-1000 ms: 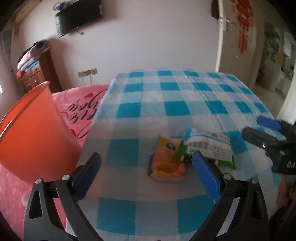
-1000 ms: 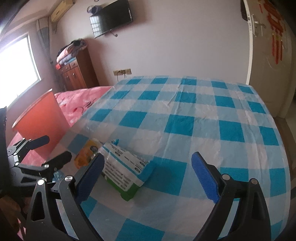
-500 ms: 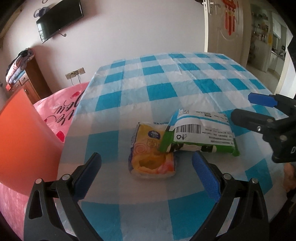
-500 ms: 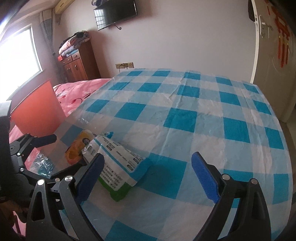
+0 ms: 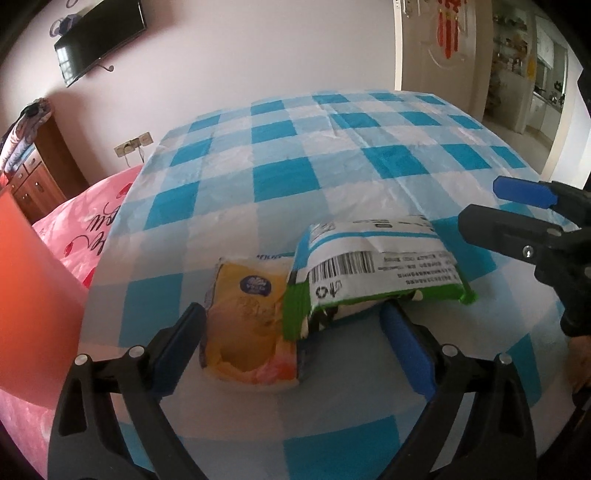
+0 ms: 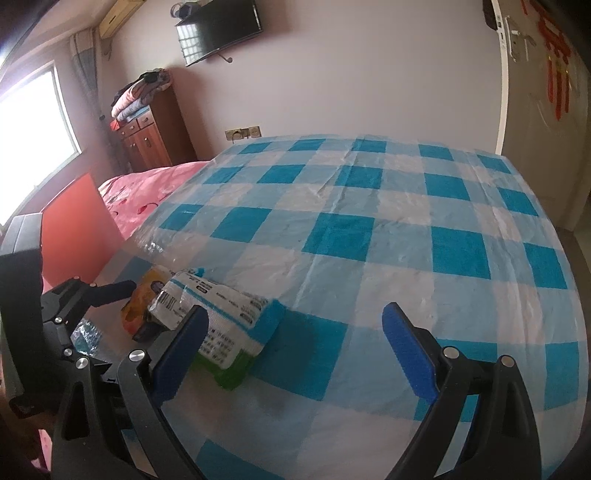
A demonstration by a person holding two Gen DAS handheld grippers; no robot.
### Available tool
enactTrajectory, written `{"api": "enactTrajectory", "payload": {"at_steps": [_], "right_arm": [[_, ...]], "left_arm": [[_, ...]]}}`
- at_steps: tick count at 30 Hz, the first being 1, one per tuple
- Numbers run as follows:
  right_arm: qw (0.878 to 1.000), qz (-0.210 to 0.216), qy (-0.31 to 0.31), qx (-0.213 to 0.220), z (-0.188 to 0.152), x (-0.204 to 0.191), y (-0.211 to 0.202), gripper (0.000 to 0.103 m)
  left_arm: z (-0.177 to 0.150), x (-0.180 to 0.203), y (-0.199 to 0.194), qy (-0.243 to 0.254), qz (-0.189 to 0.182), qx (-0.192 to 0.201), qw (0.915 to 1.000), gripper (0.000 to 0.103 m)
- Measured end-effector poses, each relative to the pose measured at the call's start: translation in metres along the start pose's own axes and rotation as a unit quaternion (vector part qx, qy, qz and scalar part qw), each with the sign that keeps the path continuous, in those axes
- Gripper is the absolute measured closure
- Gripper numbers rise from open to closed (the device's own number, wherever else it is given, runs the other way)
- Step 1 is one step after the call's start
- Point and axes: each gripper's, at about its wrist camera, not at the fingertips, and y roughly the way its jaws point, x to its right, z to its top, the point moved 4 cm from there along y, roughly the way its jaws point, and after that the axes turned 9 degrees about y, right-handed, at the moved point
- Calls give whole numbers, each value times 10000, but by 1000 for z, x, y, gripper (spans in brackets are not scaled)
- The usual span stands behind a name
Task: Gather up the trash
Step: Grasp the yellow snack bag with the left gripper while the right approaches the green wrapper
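Straddling the yellow packet, the left gripper points down at the near part of the blue-and-white checked tablecloth. Its jaws are closing but stand wide, with the packet between the 2 blue pads; the left pad sits just beside the packet's left edge, and whether it touches cannot be told. The right pad lies under the near edge of the white-and-green package, which rests tilted over the right side of the yellow packet.

In the right wrist view, the right gripper hangs above the cloth with its jaws spread wide and nothing clasped between them. Its left pad overlaps the near end of the white-and-green package in that view, though contact cannot be told, while its right pad stands over bare cloth, well apart from the package. The yellow packet peeks out behind the package, with the left gripper reaching in from the left.

An orange bin stands off the table's left edge, beside a pink bedspread. A television hangs on the far wall.
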Motion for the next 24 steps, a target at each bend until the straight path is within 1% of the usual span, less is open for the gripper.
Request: {"api": "enactTrajectory", "payload": {"at_steps": [6,9,12,14,17,19,22,24], "right_arm": [[9998,-24,212,31,4,17,-1,9],[9995,-36,301,34,5,25,-1,9],[9992,-21,391,0,7,31,0,9],[9988,34,495,-52,6,36,1,9],[9979,117,631,-134,6,42,5,9],[9967,244,744,-210,4,43,7,9],[9954,424,814,-267,4,41,9,9],[9954,498,770,-278,4,37,9,9]], "left_arm": [[11,14,5,8,-195,32,9998,10],[16,23,6,90,-229,76,9997,10],[20,27,6,91,-235,114,9996,14],[21,25,7,64,-217,127,9997,19],[20,20,8,-26,-195,89,9998,24],[19,16,8,-104,-165,77,9998,25],[18,10,10,-242,-266,53,9993,25],[18,10,10,-235,-296,55,9993,25]]}}
